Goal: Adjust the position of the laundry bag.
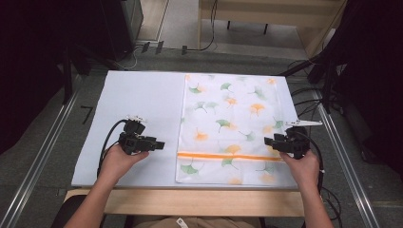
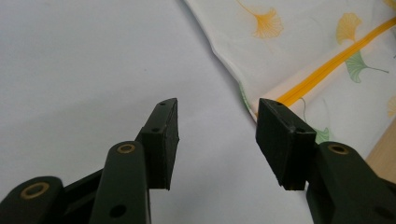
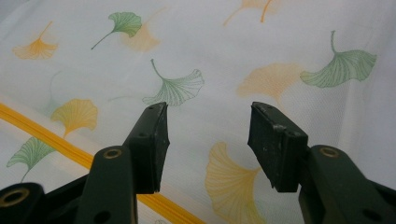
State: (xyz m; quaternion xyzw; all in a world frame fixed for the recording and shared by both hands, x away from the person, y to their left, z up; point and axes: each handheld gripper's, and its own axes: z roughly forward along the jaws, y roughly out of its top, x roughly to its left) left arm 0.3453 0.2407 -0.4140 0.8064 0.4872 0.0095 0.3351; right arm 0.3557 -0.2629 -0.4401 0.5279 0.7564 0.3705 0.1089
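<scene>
From the high view, a white cloth (image 1: 230,128) with green and orange leaves lies flat on the right half of the pale tabletop (image 1: 138,95); an orange stripe (image 1: 228,156) runs across the cloth near the edge closest to the person; the left gripper (image 1: 159,145) sits over the bare tabletop, just beside the cloth's left edge and apart from it; the right gripper (image 1: 269,141) is at the cloth's right edge, close to the end of the stripe; each gripper is held in a hand, and both point in toward the cloth.

In the left gripper view, the left gripper (image 2: 217,135) has its jaws wide apart with nothing between them; below the gap is bare tabletop (image 2: 84,70); the cloth (image 2: 299,42) lies ahead and to the right; its edge and the orange stripe (image 2: 327,65) come down next to the right jaw.

In the right gripper view, the right gripper (image 3: 208,140) has its jaws wide apart too, and they hold nothing; the cloth (image 3: 224,51) lies under and beyond them; the orange stripe (image 3: 56,140) runs past the left jaw; I cannot tell if the jaws touch the cloth.
</scene>
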